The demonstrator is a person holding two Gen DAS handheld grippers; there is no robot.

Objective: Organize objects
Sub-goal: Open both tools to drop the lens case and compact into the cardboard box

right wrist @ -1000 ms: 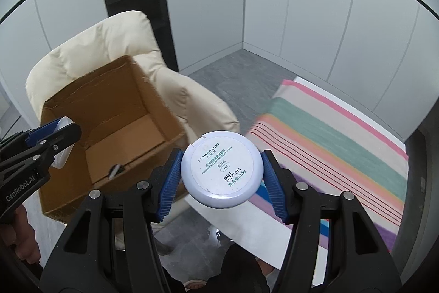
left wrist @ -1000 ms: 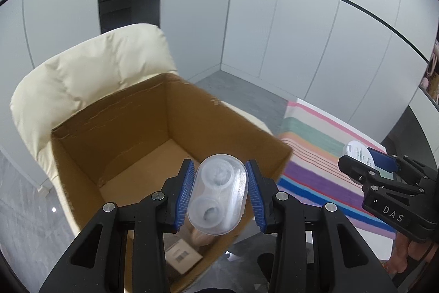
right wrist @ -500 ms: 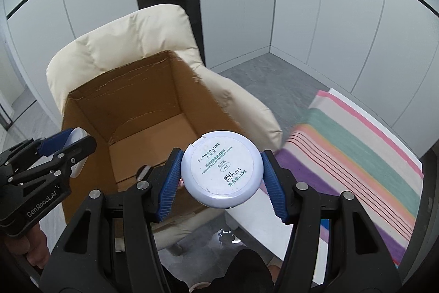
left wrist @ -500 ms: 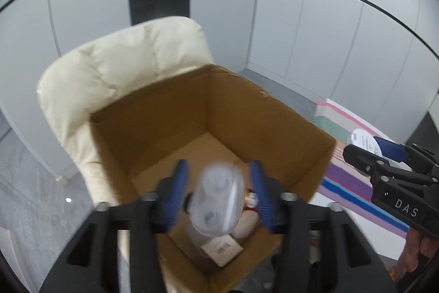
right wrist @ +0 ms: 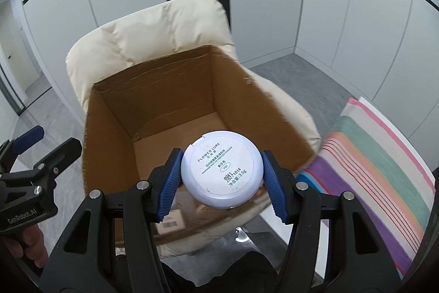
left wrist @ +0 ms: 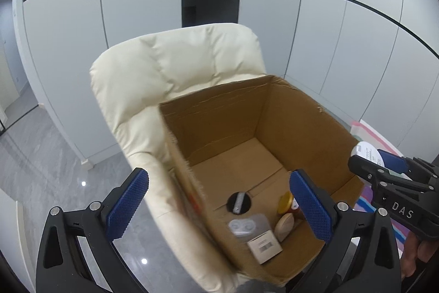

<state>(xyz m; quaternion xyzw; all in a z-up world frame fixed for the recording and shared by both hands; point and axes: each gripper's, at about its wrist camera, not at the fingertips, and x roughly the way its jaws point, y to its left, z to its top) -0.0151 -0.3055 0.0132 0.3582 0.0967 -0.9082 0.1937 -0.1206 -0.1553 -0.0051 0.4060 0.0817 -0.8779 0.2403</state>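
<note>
With the left gripper [left wrist: 219, 208] opening, nothing between its jaws, the right gripper [right wrist: 221, 180] clenches a round white powder compact [right wrist: 221, 169] over the brown cardboard box [right wrist: 170, 89]'s near rim; releasing there risks it bouncing out.

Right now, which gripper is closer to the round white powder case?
Right. The right gripper clamps the powder case between its fingers over the box. The left gripper, jaws opening and empty, is off to its side.
</note>
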